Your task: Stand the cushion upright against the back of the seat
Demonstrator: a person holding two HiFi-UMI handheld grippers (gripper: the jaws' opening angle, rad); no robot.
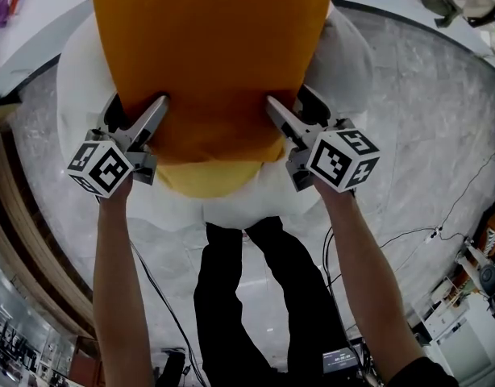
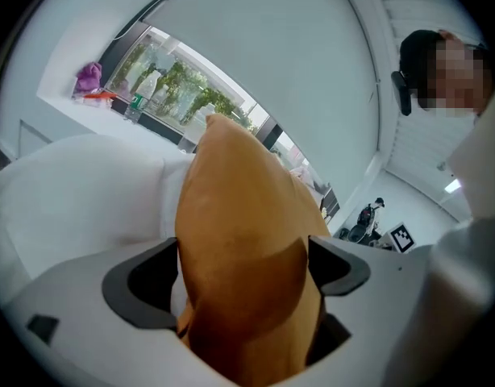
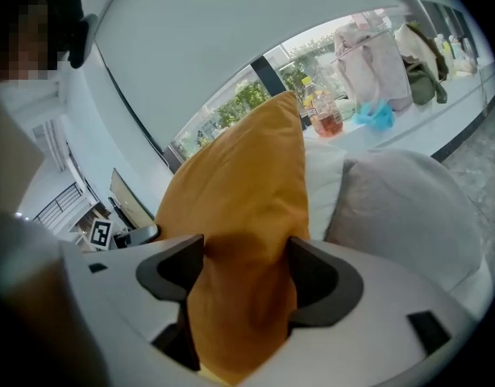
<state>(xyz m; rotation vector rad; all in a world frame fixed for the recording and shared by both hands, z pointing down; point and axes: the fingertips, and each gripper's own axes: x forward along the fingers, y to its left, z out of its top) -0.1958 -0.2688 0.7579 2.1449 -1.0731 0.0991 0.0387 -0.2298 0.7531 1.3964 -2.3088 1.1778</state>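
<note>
An orange cushion stands upright on a white padded seat, its upper part leaning on the seat's back. Its yellow underside shows at the bottom edge. My left gripper is at the cushion's lower left corner and my right gripper at its lower right corner. In the left gripper view the cushion bulges between the wide-spread jaws of the left gripper. In the right gripper view the cushion's edge likewise lies between the right gripper's spread jaws. Both grippers look open.
The seat's white back and a grey-white side pad flank the cushion. Grey mottled floor surrounds the seat, with cables at the right. A sill holds a bottle and bags. My black-trousered legs stand in front.
</note>
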